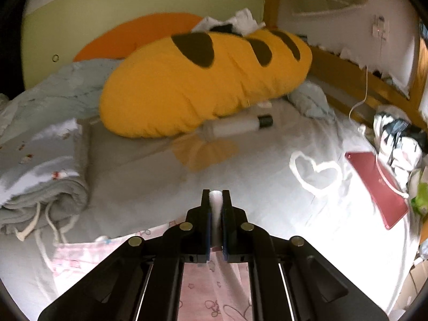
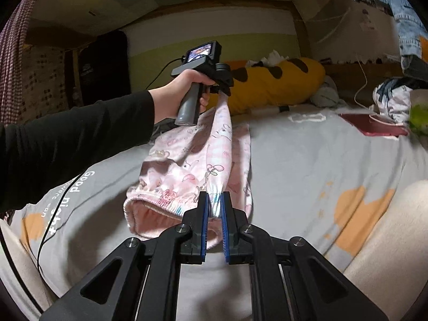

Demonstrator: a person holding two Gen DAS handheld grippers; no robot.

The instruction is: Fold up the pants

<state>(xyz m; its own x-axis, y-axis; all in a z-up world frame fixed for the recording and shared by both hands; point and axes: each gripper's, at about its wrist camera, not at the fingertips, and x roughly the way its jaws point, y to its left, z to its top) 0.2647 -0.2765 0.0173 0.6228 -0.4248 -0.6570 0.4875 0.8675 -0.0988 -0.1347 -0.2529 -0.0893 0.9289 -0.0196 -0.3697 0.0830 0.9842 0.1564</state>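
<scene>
Pink printed pants (image 2: 187, 171) hang stretched between my two grippers above the grey bed. My right gripper (image 2: 214, 200) is shut on the elastic waistband at the near end. My left gripper (image 2: 223, 91), held by a hand in a black sleeve, is shut on the far end of the pants and lifts it. In the left wrist view the left gripper (image 1: 216, 198) pinches a fold of the pink fabric (image 1: 214, 289), which hangs down below it.
A yellow striped plush pillow (image 1: 203, 80) lies at the head of the bed, with a white bottle (image 1: 235, 127) in front of it. A folded grey blanket (image 1: 40, 176) lies left. A red tablet (image 1: 377, 187) and clothes (image 1: 398, 139) lie right.
</scene>
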